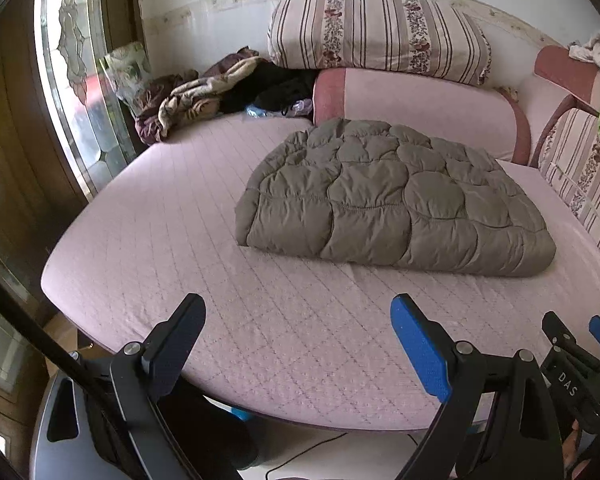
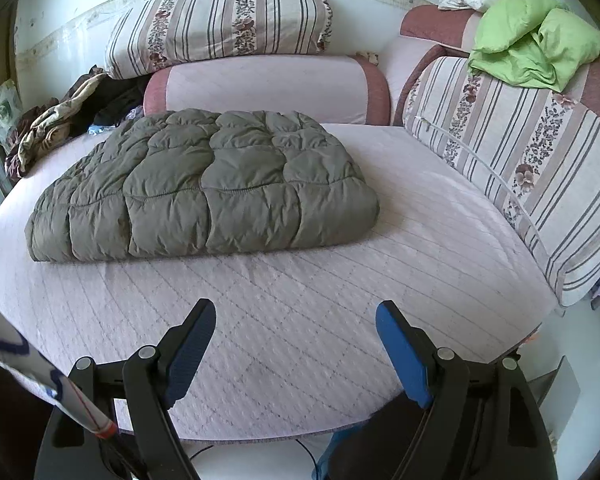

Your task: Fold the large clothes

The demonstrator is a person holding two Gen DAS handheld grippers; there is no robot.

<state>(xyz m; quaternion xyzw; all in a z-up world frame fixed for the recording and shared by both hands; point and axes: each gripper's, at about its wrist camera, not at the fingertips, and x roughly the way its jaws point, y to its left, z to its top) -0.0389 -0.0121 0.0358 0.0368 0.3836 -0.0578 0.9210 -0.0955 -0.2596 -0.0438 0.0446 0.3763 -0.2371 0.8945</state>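
Note:
An olive-green quilted puffer garment (image 1: 396,196) lies folded into a thick rectangular bundle on the pink quilted sofa bed (image 1: 180,216). It also shows in the right wrist view (image 2: 204,184), left of centre on the bed (image 2: 420,240). My left gripper (image 1: 300,312) is open and empty, held above the bed's front edge, well short of the garment. My right gripper (image 2: 296,316) is open and empty too, also near the front edge. The right gripper shows at the far right of the left wrist view (image 1: 580,332).
Striped floral cushions (image 1: 380,32) and a pink bolster (image 1: 416,108) line the back. A pile of brown and black clothes (image 1: 204,92) sits at the back left corner. A light green garment (image 2: 532,40) lies on the right armrest above a striped cushion (image 2: 540,168). A glass door (image 1: 76,80) stands left.

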